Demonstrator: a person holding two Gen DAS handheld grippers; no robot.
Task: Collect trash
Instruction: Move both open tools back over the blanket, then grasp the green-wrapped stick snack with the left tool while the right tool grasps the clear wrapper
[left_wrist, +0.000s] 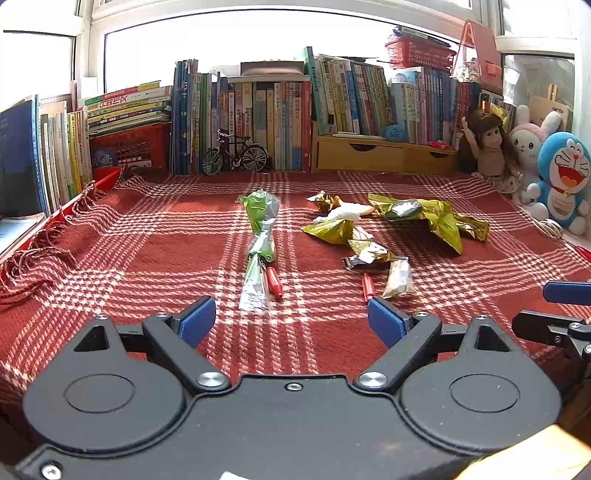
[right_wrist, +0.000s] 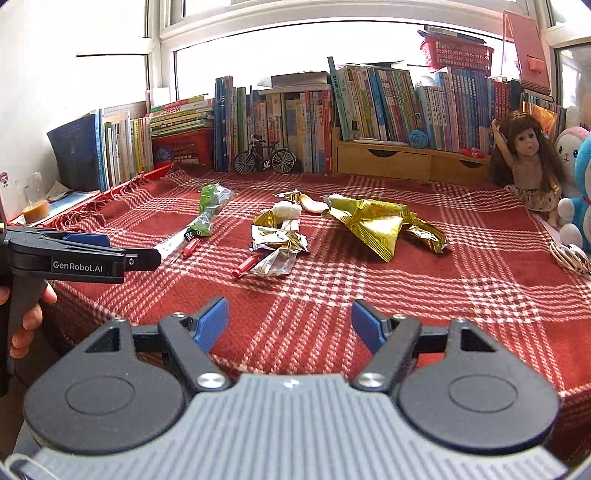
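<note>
Both grippers hover over the near edge of a table covered w/ a red-and-white checked cloth (left_wrist: 461, 295), pointing toward a wall of books (left_wrist: 258, 122) at the back. I keep them back and raised, I think, so the whole spread of trash shows before I commit.

Left gripper (left_wrist: 291, 321): jaws wide apart, nothing between them, holding nothing. Right gripper (right_wrist: 290, 325): also wide apart and empty.

Trash lies ahead of both grippers, none touched yet. Straight ahead of the left gripper, closest to it: a long green and clear wrapper (left_wrist: 258, 247), its long axis running directly away from me, clear end nearest, green end far. A red pen cap (left_wrist: 274, 282) lies just beside its near end. From the right gripper that same wrapper sits ahead-left, slanting away to the right.

Ahead-right of the left gripper: a cluster of small gold wrappers (left_wrist: 332, 230) w/ a white tissue wad (left_wrist: 343, 212), then a second red cap (left_wrist: 367, 287) beside a small clear packet (left_wrist: 399, 278). Farther right: a big crumpled gold bag (right_wrist: 373, 225), ahead of the right gripper, long axis across my view.
</note>
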